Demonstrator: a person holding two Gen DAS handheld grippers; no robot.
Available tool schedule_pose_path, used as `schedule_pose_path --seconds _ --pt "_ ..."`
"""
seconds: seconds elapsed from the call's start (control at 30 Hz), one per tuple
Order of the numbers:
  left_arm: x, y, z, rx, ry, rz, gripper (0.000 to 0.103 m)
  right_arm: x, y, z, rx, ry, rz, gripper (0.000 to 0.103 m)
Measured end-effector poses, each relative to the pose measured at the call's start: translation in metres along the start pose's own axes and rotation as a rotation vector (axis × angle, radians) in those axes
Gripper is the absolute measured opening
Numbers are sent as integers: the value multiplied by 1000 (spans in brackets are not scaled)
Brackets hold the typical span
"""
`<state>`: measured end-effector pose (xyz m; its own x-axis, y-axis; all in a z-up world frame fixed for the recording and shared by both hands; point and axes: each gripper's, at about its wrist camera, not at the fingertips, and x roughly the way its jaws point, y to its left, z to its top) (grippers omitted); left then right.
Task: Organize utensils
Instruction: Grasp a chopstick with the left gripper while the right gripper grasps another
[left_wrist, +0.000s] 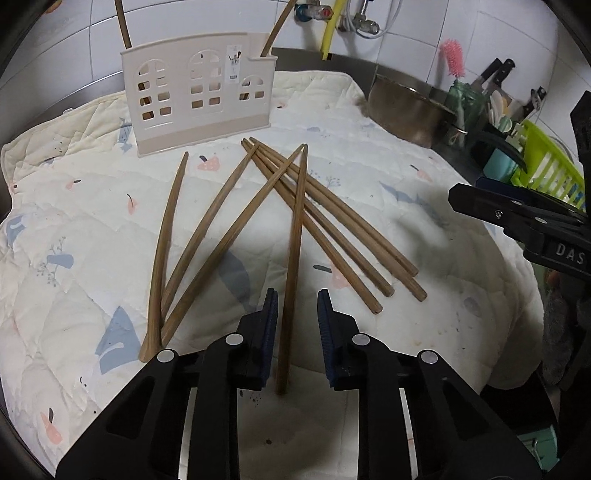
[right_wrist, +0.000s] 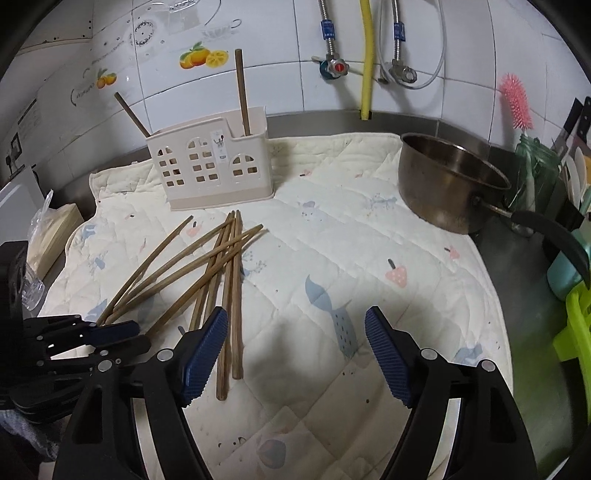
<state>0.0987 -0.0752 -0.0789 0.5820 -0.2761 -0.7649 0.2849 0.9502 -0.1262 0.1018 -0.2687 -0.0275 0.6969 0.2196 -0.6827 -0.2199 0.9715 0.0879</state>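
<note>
Several brown wooden chopsticks (left_wrist: 236, 229) lie fanned on a quilted white mat (left_wrist: 92, 229); they also show in the right wrist view (right_wrist: 207, 269). A beige utensil holder (left_wrist: 199, 92) with window cut-outs stands at the mat's far side with two chopsticks upright in it (right_wrist: 242, 92). My left gripper (left_wrist: 297, 306) is open, low over the mat, its jaws on either side of one chopstick (left_wrist: 293, 258) without closing on it. My right gripper (right_wrist: 295, 325) is open and empty, hovering to the right of the pile; it shows at the right edge of the left wrist view (left_wrist: 517, 218).
A steel saucepan (right_wrist: 450, 181) sits at the mat's back right. Beyond it stand a green jar with a pink brush (right_wrist: 517, 103), knives and a lime dish rack (right_wrist: 576, 325). A tissue box (right_wrist: 51, 236) is at the left. The tiled wall carries taps and a yellow hose (right_wrist: 367, 55).
</note>
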Motion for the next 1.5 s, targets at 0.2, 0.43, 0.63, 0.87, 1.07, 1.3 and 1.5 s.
schedule_pose_path --seconds 0.2,0.43,0.63,0.87,1.07,1.3,1.5 --pt "7 2 0 -13 11 10 21 4 5 -4 -3 13 18 74" --pt "12 0 0 -4 20 32 17 9 10 -8 -9 30 33 74" --pt "13 -1 0 0 23 44 14 13 14 -11 -12 40 42 75" --pt "11 -3 2 6 35 58 6 17 17 -15 -17 57 51 75" --pt "-8 -4 7 9 1 57 6 24 18 -20 -19 77 52 75" --pt "-46 -3 23 13 -89 49 6 30 21 -23 -14 94 67 60" --pt "-72 3 34 5 -149 47 6 38 26 -23 -18 109 99 36"
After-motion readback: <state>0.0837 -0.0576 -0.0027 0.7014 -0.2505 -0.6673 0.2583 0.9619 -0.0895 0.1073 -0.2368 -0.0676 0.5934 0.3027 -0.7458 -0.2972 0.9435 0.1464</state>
